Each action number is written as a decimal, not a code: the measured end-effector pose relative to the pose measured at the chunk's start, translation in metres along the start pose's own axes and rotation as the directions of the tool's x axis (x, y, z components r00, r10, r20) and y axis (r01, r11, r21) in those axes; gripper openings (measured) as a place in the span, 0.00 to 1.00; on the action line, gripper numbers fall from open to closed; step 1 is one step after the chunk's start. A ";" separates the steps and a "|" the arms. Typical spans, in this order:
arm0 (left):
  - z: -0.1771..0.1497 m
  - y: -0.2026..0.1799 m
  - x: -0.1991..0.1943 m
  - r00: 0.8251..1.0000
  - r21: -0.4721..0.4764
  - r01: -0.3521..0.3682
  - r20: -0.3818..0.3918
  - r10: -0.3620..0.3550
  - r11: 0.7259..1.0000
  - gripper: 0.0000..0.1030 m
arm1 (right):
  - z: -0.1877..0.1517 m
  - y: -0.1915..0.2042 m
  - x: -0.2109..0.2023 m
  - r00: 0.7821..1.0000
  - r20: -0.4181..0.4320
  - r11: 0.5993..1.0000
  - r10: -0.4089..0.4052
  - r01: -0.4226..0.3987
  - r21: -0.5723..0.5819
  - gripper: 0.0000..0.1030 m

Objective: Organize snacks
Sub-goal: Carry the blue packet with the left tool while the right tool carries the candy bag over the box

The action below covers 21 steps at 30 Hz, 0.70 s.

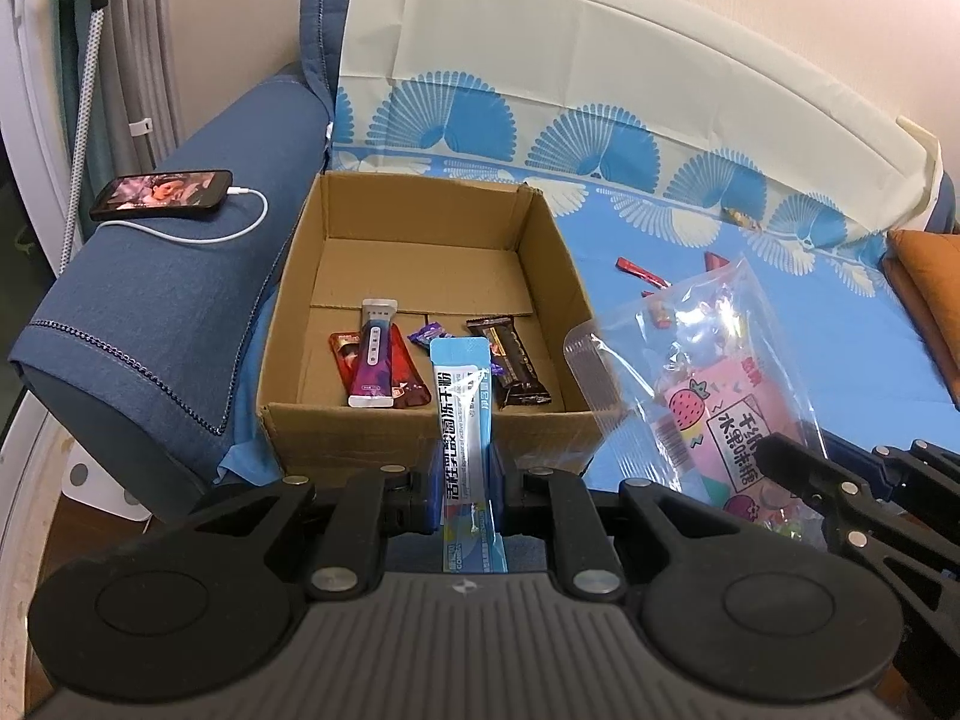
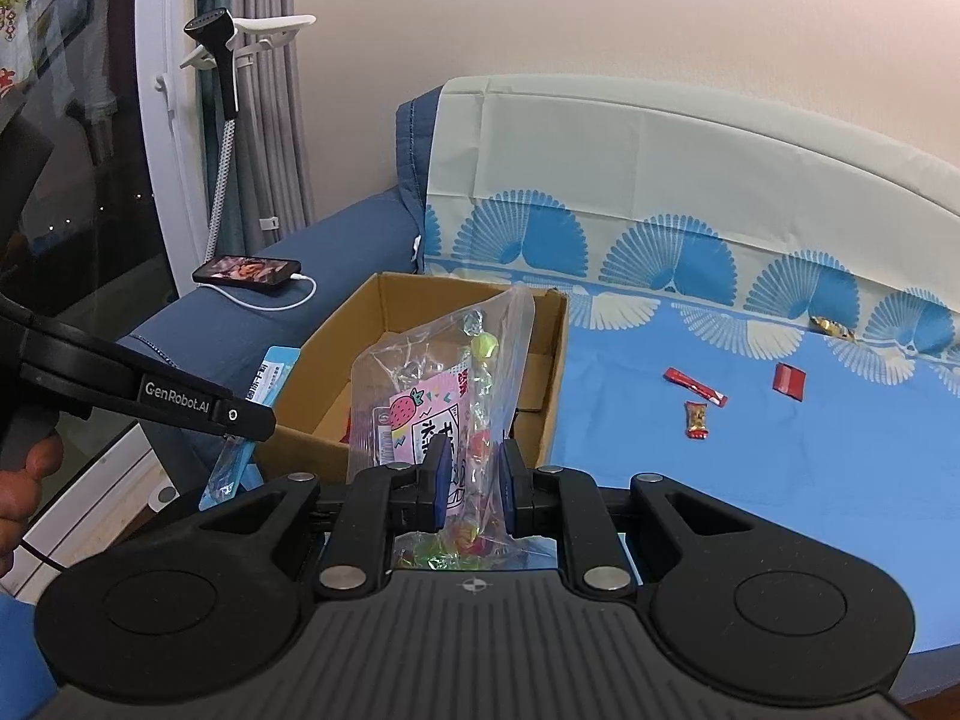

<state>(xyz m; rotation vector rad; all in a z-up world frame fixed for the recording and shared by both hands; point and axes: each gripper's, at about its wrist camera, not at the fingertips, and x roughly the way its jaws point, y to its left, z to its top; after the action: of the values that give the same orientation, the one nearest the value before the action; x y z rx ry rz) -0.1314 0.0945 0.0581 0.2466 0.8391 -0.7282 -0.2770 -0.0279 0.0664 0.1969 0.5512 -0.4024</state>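
An open cardboard box (image 1: pixel 420 426) (image 2: pixel 552 360) stands on the blue sofa cover, with several wrapped snacks (image 1: pixel 384 366) lying on its bottom. My left gripper (image 1: pixel 467 492) is shut on a light blue stick sachet (image 1: pixel 467 420), held upright just before the box's near wall. My right gripper (image 2: pixel 474 489) is shut on a clear bag of candies (image 2: pixel 444 396) (image 1: pixel 702 384) with a pink strawberry label, held at the box's near right corner. The sachet (image 2: pixel 273 378) and the left gripper's arm (image 2: pixel 150 396) also show at the left of the right wrist view.
Loose snacks lie on the cover to the right: a red stick (image 2: pixel 693 385), a small orange candy (image 2: pixel 697 420), a red packet (image 2: pixel 789 380), a gold wrapper (image 2: pixel 831 327). A phone (image 1: pixel 162 193) on a white cable rests on the sofa arm. An orange cushion (image 1: pixel 924 282) sits far right.
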 end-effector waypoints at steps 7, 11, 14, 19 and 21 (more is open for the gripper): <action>0.001 0.002 0.006 1.000 -0.006 0.000 -0.011 0.000 1.000 0.16 | 0.001 0.001 0.004 1.000 -0.015 1.000 0.003 -0.003 -0.005 0.18; 0.002 0.005 0.011 1.000 -0.013 0.002 -0.021 -0.002 1.000 0.16 | 0.003 0.002 0.009 1.000 -0.028 1.000 0.002 -0.002 -0.006 0.18; 0.003 0.007 0.016 1.000 -0.018 0.003 -0.031 -0.003 1.000 0.16 | 0.005 0.003 0.013 0.999 -0.039 1.000 -0.001 0.001 -0.004 0.18; 0.005 0.010 0.024 0.999 -0.027 0.006 -0.048 -0.007 1.000 0.16 | 0.006 0.005 0.021 0.998 -0.059 1.000 -0.005 0.004 -0.004 0.18; 0.007 0.012 0.028 0.999 -0.033 0.006 -0.054 -0.008 0.999 0.16 | 0.007 0.006 0.025 0.998 -0.069 1.000 -0.006 0.006 -0.002 0.18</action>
<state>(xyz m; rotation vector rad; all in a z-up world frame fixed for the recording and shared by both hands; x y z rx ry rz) -0.1072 0.0865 0.0410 0.2347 0.9027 -0.7167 -0.2516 -0.0326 0.0587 0.2079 0.6200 -0.4020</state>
